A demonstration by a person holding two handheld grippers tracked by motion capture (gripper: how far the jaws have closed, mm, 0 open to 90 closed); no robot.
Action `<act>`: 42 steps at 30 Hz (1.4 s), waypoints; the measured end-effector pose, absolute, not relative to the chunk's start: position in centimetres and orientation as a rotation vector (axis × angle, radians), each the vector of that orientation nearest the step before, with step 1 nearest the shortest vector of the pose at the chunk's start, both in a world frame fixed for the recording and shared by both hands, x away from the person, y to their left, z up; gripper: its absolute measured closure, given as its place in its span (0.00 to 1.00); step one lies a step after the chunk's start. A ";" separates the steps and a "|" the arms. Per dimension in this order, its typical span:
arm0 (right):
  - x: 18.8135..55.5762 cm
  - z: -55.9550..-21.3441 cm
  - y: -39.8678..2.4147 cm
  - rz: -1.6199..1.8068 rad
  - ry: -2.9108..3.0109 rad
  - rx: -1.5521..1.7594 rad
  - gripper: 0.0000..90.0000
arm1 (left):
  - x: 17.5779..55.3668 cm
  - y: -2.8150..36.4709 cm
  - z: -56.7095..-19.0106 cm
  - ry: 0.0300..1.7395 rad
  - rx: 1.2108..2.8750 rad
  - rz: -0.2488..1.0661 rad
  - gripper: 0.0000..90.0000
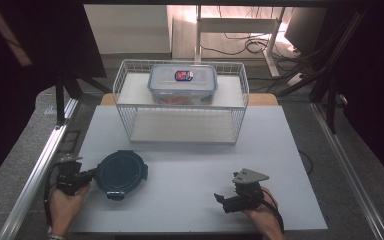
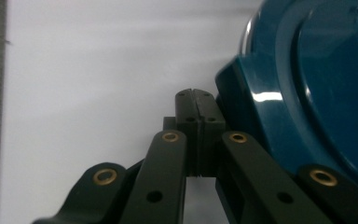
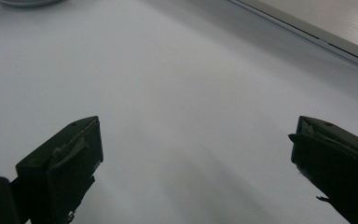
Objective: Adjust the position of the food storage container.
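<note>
A round dark teal container (image 1: 122, 172) with its lid on sits at the front left of the white mat (image 1: 195, 165). My left gripper (image 1: 91, 174) lies just left of it, pointing at its rim. In the left gripper view the gripper (image 2: 196, 105) has its jaws shut pad to pad with nothing between them, right beside a side latch of the teal container (image 2: 317, 93). I cannot tell whether the tips touch it. At the front right my right gripper (image 1: 225, 201) rests low over the mat. Its jaws (image 3: 196, 154) stand wide open over bare white surface.
A white wire rack (image 1: 130, 120) stands at the back middle of the mat. On its top shelf sits a clear plastic box with a blue-rimmed lid (image 1: 182, 82). A metal rail (image 1: 40, 165) runs along the table's left side.
</note>
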State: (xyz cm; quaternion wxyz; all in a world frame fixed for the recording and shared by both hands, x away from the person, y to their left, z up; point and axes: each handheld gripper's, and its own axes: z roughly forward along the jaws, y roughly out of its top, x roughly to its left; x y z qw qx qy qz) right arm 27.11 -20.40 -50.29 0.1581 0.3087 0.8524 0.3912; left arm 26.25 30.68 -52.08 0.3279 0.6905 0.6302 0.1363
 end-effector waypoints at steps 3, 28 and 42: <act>27.1 -50.3 -20.3 1.114 2.441 0.879 0.02 | 26.1 29.5 -52.1 1.617 1.833 0.337 1.00; 27.2 -50.5 -20.0 1.125 2.457 0.870 0.03 | 27.4 18.9 -52.0 1.316 1.976 0.192 1.00; 27.3 -50.8 -19.9 1.107 2.473 0.874 0.03 | 27.4 15.2 -52.1 1.193 2.041 0.122 1.00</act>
